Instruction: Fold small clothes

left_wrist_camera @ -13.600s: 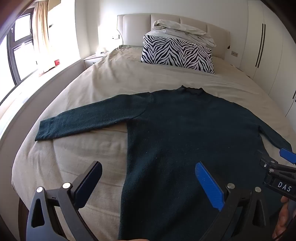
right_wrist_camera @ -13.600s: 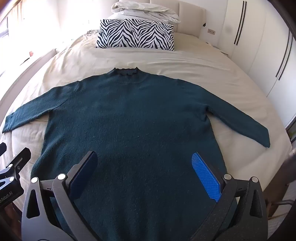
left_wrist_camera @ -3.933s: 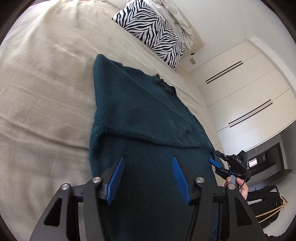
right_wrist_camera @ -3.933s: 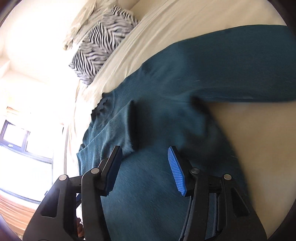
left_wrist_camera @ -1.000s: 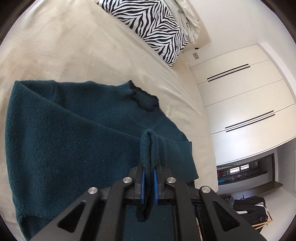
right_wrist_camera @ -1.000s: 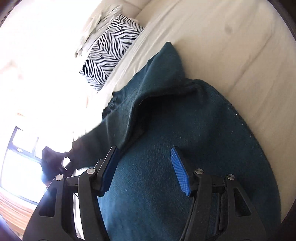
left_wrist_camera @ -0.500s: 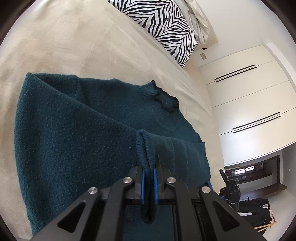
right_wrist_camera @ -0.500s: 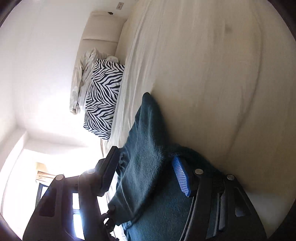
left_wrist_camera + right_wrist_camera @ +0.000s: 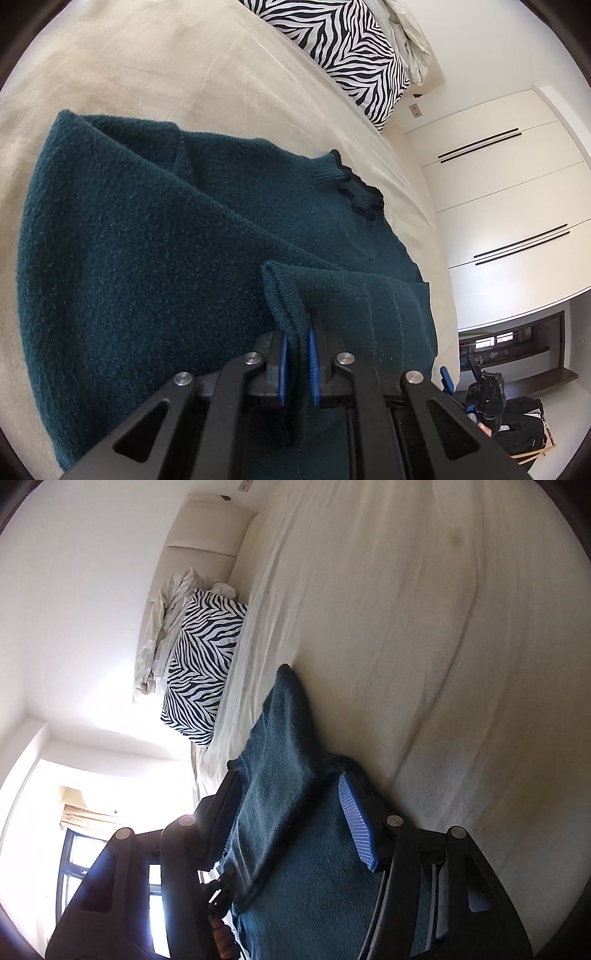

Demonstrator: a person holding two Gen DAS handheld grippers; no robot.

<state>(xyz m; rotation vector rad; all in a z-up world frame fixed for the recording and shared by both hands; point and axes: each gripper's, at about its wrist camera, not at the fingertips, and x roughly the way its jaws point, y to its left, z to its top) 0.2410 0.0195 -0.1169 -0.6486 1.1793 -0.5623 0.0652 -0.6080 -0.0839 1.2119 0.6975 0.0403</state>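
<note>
A dark teal knitted sweater (image 9: 147, 258) lies on the beige bed (image 9: 147, 66), its sleeves folded in over the body. My left gripper (image 9: 296, 365) is shut on the ribbed hem of the sweater (image 9: 351, 295), which it holds over the body, below the collar (image 9: 354, 192). My right gripper (image 9: 291, 819) is open, its jaws wide apart, low over the sweater (image 9: 295, 849) near its edge; cloth lies between the fingers, not pinched. The right gripper also shows at the lower right of the left wrist view (image 9: 480, 395).
A zebra-striped pillow (image 9: 347, 55) and a crumpled pale sheet (image 9: 162, 627) lie at the head of the bed by the padded headboard (image 9: 199, 542). White wardrobe doors (image 9: 509, 192) stand along one side. A window (image 9: 77, 864) is on the other side.
My left gripper has carried the hem farther up over the sweater toward the collar and lower onto it. My right gripper has tilted and dropped to the sweater's edge, still open.
</note>
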